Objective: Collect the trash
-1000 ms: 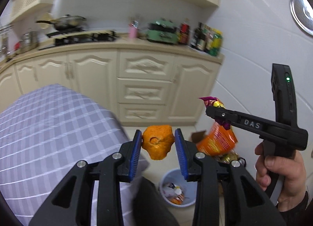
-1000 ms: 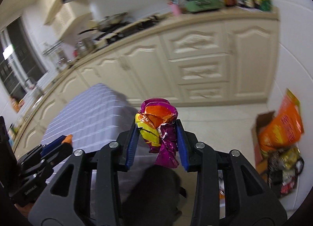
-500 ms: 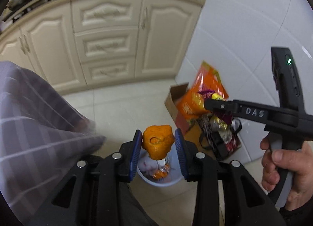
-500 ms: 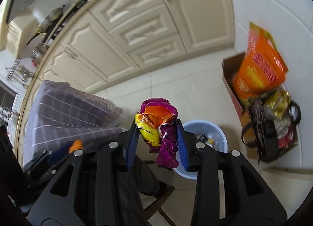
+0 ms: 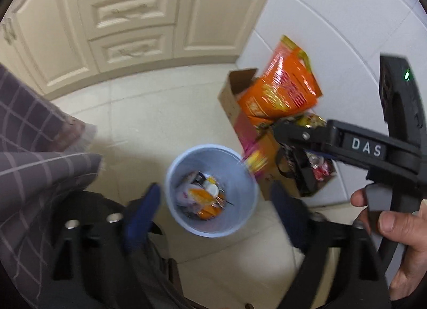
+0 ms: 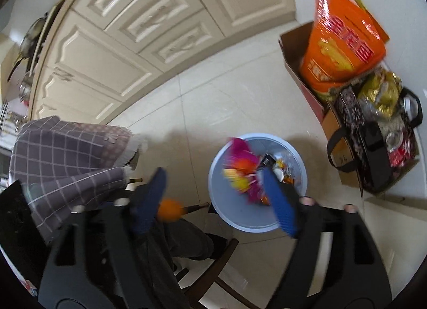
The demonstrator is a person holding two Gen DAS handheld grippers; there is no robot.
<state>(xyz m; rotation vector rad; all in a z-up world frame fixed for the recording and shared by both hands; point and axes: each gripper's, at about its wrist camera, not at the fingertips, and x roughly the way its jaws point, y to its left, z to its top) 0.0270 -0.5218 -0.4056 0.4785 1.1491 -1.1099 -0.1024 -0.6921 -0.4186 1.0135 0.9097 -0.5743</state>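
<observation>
While both grippers open, one bin [image 5: 212, 226]

Cream cabinets [image 5: 128, 12] — checked tablecloth [image 6: 69, 148], cardboard box [image 5: 234, 95] with orange bag [image 6: 344, 50].

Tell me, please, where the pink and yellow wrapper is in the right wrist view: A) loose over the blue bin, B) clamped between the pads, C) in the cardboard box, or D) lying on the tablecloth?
A: the wrapper shows blurred over the blue bin, free of the right gripper, whose jaws are opening.
</observation>
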